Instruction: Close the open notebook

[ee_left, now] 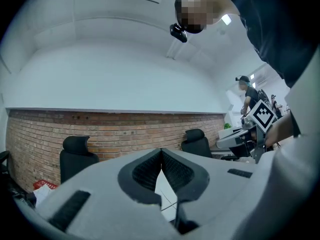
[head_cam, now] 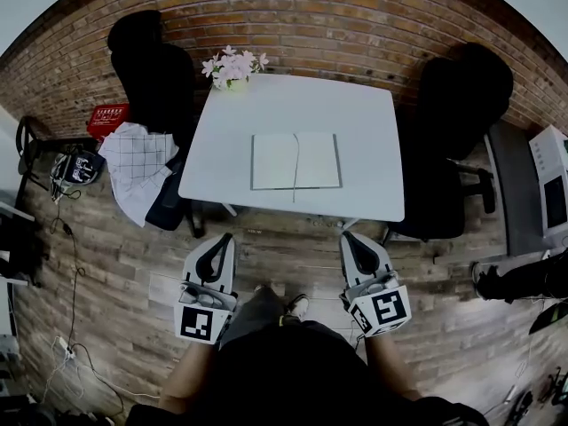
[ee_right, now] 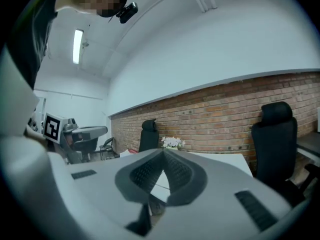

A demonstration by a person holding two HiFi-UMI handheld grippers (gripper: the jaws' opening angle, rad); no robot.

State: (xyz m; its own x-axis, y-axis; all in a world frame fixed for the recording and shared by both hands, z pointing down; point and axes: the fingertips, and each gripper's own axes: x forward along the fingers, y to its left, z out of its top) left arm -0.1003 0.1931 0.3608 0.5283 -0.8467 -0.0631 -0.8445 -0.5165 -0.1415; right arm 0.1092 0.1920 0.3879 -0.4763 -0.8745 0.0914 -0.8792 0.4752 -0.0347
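The open notebook (head_cam: 295, 161) lies flat, pages up, in the middle of the white table (head_cam: 373, 122). Both grippers hang short of the table's near edge, over the wooden floor and apart from the notebook. My left gripper (head_cam: 222, 243) points at the table's left part, its jaws closed together with nothing between them (ee_left: 161, 152). My right gripper (head_cam: 351, 240) points at the table's right part and is shut too, empty (ee_right: 163, 153). In the gripper views only a white sliver of the table (ee_left: 165, 191) shows under the jaws.
A pot of pink and white flowers (head_cam: 232, 67) (ee_right: 172, 142) stands at the table's far left corner. Black chairs (head_cam: 158, 74) (head_cam: 461, 100) flank the table. A checked cloth (head_cam: 133, 162), a red basket (head_cam: 108, 118) and cables lie left. A person (ee_left: 248, 96) stands far off.
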